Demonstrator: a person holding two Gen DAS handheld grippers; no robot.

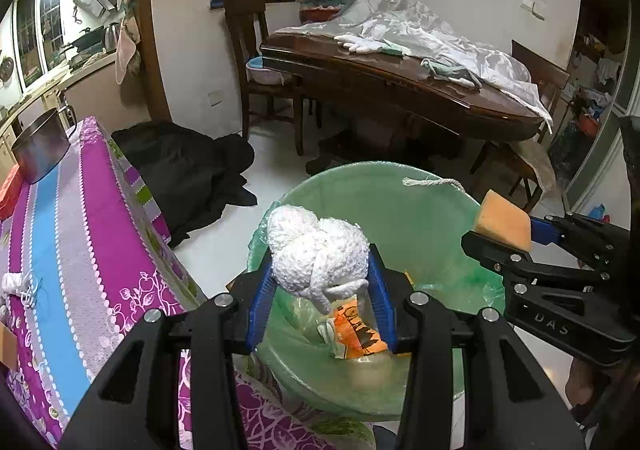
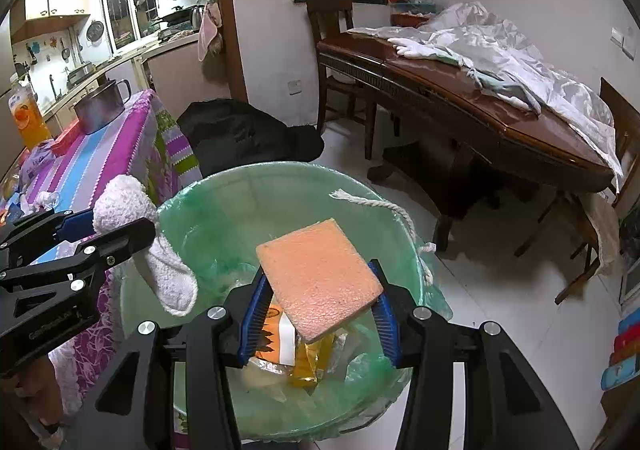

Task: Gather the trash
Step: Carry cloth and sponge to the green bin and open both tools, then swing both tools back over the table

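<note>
My left gripper point(image 1: 320, 266) is shut on a white terry cloth point(image 1: 316, 250), held over the near left rim of the trash bin point(image 1: 400, 178) lined with a green bag. The cloth also shows in the right wrist view point(image 2: 124, 206), hanging from the left gripper point(image 2: 120, 226). My right gripper point(image 2: 318, 290) is shut on an orange sponge point(image 2: 318, 278), held above the bin's opening point(image 2: 224, 186). The sponge point(image 1: 505, 225) and right gripper point(image 1: 508, 238) show at the right of the left wrist view. Orange and yellow wrappers point(image 2: 300, 362) lie inside the bin.
A table with a purple striped cloth point(image 1: 80, 242) stands left of the bin, with a metal pot point(image 1: 40, 150) and white scraps point(image 1: 16, 284). A dark wooden table point(image 1: 400, 86) with a sheet and gloves, chairs, and dark clothing on the floor point(image 1: 184, 170) lie behind.
</note>
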